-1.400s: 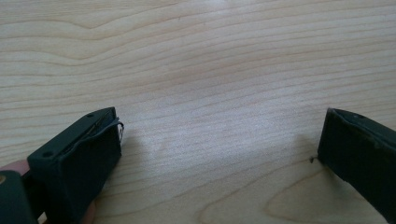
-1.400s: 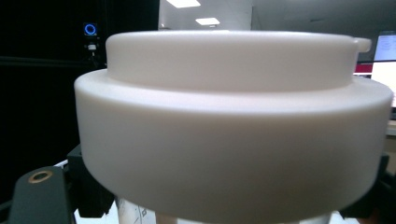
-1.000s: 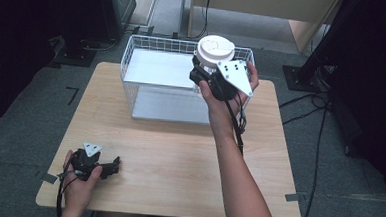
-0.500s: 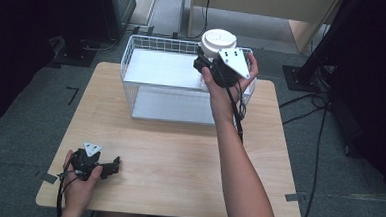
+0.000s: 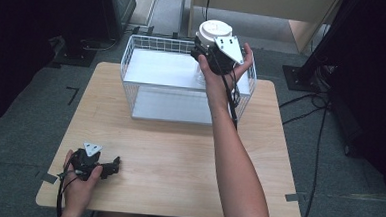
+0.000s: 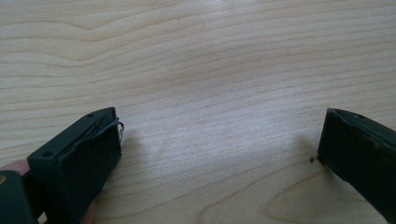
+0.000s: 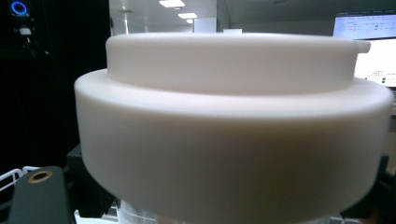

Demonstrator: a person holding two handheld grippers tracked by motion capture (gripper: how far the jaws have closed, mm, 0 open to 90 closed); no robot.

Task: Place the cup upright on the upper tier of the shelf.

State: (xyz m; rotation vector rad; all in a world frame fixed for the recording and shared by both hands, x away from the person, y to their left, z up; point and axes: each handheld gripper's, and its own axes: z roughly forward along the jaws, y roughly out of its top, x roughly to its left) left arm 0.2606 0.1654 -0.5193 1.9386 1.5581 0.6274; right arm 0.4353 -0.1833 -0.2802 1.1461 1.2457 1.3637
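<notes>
Evidently a placing step: the right gripper (image 5: 210, 50), jaws clamped on a white lidded container (image 5: 213, 30), holds it above the wire basket's (image 5: 132, 80) far right, needing a lowering and release, while the left gripper (image 5: 109, 167) rests wide-jawed near left on the table (image 5: 178, 153).

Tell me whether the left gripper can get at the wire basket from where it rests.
Probably yes: the left gripper rests open at the table's near corner, and bare wood lies between it and the wire basket.
</notes>
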